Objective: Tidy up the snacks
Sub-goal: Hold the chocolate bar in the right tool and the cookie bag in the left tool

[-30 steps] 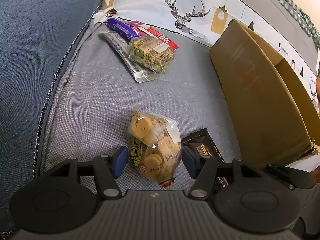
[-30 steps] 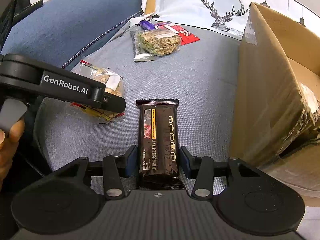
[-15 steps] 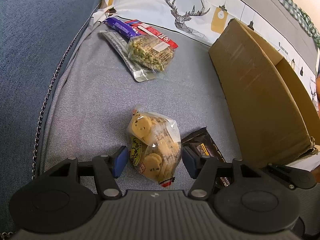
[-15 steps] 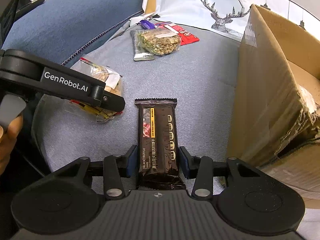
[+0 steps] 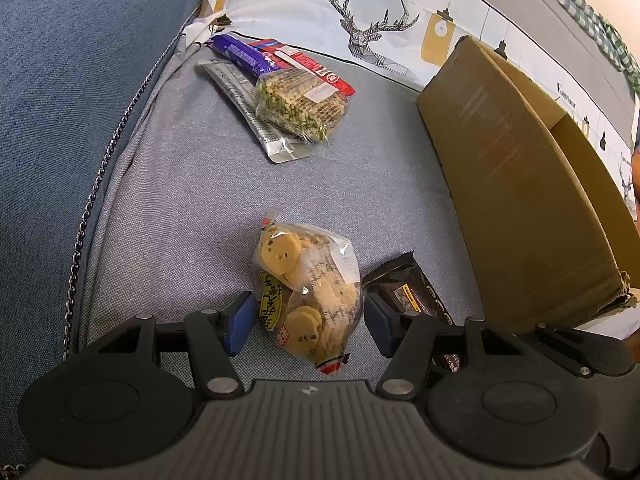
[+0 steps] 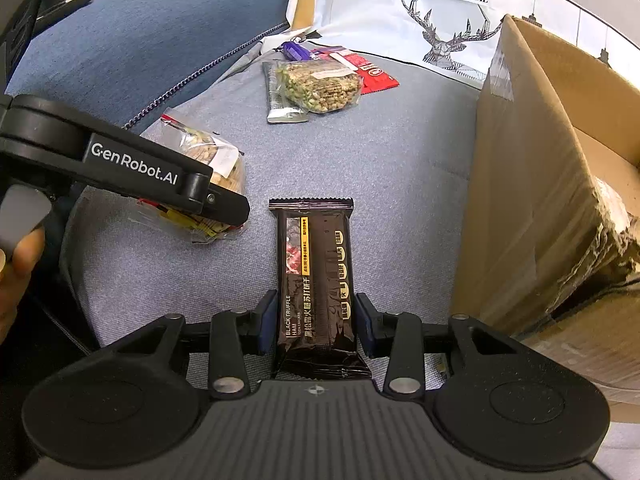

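Observation:
A clear bag of round cookies (image 5: 308, 280) lies on the grey sofa seat between the blue pads of my left gripper (image 5: 308, 322), which touch its two sides. To its right, a black cracker bar (image 6: 316, 264) lies lengthwise between the jaws of my right gripper (image 6: 316, 322), whose pads press against its long edges. In the left wrist view the bar's top end (image 5: 408, 292) shows behind the right pad. The cookie bag (image 6: 216, 160) is partly hidden under the left gripper's black body in the right wrist view.
An open cardboard box (image 6: 532, 184) stands close on the right. At the back of the seat lies a pile: a green nut-brittle pack (image 5: 300, 104), a silver pack (image 5: 256, 116), a purple bar (image 5: 240, 54) and a red pack (image 5: 320, 68). A blue armrest (image 5: 60, 100) rises on the left.
The right gripper's jaws have narrowed a little onto the black bar. The left gripper and the cookie bag look the same.

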{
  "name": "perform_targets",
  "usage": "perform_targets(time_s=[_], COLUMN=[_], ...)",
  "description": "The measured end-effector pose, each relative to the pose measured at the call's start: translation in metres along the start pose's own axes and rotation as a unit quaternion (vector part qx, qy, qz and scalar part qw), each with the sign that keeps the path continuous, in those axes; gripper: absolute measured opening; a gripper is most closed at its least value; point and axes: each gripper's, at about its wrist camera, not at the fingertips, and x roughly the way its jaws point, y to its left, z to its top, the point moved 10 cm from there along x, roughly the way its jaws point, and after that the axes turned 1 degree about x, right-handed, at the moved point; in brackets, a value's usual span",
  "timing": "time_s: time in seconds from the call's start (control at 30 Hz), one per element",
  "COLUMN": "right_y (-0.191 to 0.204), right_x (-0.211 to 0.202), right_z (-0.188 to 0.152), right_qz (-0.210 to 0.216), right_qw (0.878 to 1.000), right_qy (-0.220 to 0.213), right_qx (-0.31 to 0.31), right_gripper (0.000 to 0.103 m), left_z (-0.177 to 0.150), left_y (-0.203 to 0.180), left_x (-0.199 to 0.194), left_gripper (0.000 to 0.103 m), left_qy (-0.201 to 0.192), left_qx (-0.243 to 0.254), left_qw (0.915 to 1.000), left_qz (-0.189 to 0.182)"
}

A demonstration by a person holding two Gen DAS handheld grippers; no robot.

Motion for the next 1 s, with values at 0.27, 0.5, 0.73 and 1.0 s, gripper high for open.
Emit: perform_targets(time_s=[0.27, 0.5, 0.73, 1.0], right_y=[-0.0003, 0.0003, -0.0017, -0.0048], right_x=[-0.0002, 0.0000, -0.0008, -0.0043], right_z=[0.0000, -0.0005, -0.0001, 0.0049], right_qz=[0.000, 0.000, -0.002, -0.005], right_qw=[1.000, 1.000, 1.000, 1.000], right_qy=[0.000, -0.001, -0.002, -0.014], right_qx=[0.000, 0.000, 0.001, 0.005], right_gripper=[0.042, 0.041, 0.041, 0.041], left_z=[-0.0004, -0.0006, 0.0011, 0.0023], left_y=[-0.0006, -0.0021, -0.0013, -0.0016], left_x=[0.0000, 0.0000, -0.0010, -0.0055], left_gripper=[0.064, 0.062, 0.060, 0.058], left_qy=[0.000, -0.002, -0.006, -0.015], left_qx=[0.001, 0.005, 0.009, 0.009], left_qw=[1.0000, 1.0000, 0.9999, 0.9998], left_qz=[0.001, 0.004, 0.005, 0.003])
